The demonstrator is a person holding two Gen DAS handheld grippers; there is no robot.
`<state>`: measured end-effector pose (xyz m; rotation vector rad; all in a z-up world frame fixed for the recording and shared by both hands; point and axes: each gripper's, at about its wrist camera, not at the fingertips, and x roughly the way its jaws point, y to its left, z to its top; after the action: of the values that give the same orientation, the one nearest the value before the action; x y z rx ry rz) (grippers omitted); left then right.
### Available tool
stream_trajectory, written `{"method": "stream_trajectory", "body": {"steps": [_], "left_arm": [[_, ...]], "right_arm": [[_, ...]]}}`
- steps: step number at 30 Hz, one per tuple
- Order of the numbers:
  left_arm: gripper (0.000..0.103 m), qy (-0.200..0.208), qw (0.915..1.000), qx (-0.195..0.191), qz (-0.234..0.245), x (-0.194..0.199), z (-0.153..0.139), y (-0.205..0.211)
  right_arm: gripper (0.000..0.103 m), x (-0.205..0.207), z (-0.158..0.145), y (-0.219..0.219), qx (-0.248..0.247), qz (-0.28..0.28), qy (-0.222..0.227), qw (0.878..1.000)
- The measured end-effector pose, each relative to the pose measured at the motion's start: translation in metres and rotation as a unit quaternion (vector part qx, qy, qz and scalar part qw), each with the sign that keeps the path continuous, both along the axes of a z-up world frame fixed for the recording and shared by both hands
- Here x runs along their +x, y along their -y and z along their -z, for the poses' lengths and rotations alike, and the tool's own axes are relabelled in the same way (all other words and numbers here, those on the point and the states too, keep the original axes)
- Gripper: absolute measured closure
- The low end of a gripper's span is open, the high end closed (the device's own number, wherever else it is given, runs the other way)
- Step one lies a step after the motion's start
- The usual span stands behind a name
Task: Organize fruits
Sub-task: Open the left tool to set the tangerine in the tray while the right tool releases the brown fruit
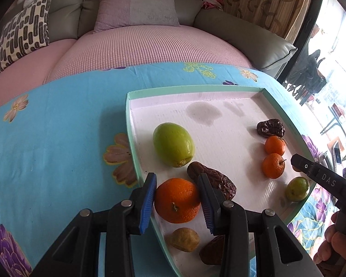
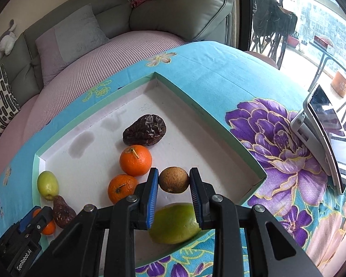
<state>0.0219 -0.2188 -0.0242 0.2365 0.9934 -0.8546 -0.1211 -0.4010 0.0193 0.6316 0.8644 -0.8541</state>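
A shallow cardboard tray (image 1: 136,152) with mint-green walls and a white, faintly ribbed floor sits on a turquoise flowered tablecloth (image 1: 57,127), and all the fruit lies in it or is held just above it.

The left gripper (image 1: 177,202) has its ridged blue pads clamped on a round orange (image 1: 176,199) with pebbled skin and a short stem stub, near the tray's left wall. Just beyond it lie a smooth, egg-shaped green fruit (image 1: 173,147) and a long, wrinkled dark-brown date (image 1: 215,179). Below the held orange rest a small dull-tan fruit (image 1: 184,239) and another wrinkled brown piece, partly hidden by the gripper's frame.

The right gripper (image 2: 174,182) is closed on a small round brown fruit (image 2: 174,179) with a matte, speckled rind; both ribbed pads press against its sides. Beneath it lies a larger oval green fruit (image 2: 174,222) with a yellowish blush, by the tray's near wall. To its left sit two small oranges (image 2: 135,160) (image 2: 122,188), each with a thin stem, and a glossy, crinkled dark date (image 2: 144,129) beyond them.

A stained patch marks the tray floor. A grey leather sofa (image 1: 242,30) with a pink waffle-textured cover stands behind the table.
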Motion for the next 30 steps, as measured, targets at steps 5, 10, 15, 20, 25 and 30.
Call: {"method": "stream_trajectory", "body": {"steps": [5, 10, 15, 20, 25, 30], "left_arm": [[0.063, 0.002, 1.0, 0.007, 0.006, -0.002, -0.002, 0.0], [0.062, 0.004, 1.0, 0.005, 0.004, -0.002, -0.007, -0.004], [0.061, 0.012, 0.9999, 0.004, 0.003, -0.005, -0.017, -0.013], [0.034, 0.027, 0.9993, 0.01, -0.023, -0.004, -0.024, -0.034], [0.012, 0.036, 0.9953, 0.025, -0.087, 0.011, -0.024, -0.06], [0.0, 0.063, 0.9879, 0.038, -0.137, 0.019, -0.024, -0.092]], "right_arm": [[0.074, 0.003, 0.002, -0.001, 0.003, -0.004, -0.005, 1.0], [0.074, 0.007, 0.005, -0.003, 0.007, -0.013, -0.015, 1.0], [0.074, 0.01, 0.004, -0.007, 0.005, -0.02, -0.021, 1.0], [0.07, 0.012, 0.004, -0.01, 0.0, -0.027, -0.027, 0.999], [0.054, 0.013, 0.003, -0.011, -0.006, -0.026, -0.035, 0.999], [0.029, 0.014, 0.0, -0.016, -0.015, -0.029, -0.035, 0.999]]}}
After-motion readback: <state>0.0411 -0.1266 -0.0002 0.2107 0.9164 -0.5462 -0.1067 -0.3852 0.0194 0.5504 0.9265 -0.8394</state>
